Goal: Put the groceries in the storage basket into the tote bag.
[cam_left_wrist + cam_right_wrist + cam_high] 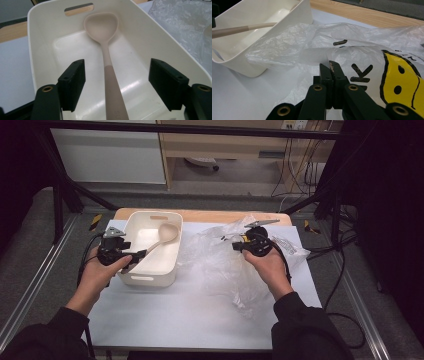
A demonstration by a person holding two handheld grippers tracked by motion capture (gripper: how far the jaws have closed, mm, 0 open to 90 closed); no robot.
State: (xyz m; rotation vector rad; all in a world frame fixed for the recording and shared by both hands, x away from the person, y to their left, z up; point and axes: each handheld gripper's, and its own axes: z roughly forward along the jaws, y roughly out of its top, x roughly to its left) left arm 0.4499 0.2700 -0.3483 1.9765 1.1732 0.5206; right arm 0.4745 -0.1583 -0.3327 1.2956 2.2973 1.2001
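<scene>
Reaching for pale beige silicone ladle [108, 62] inside white plastic bin [160, 42]: left gripper [116, 83] fingers apart astride handle, right gripper [331, 72] fingers closed beside crinkled clear bag [367, 50]. Next, likely: closing on handle.

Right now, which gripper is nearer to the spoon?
Left. The left gripper is over the tub, its open jaws either side of the spoon handle. The right gripper is beside the tub, at the bag.
</scene>
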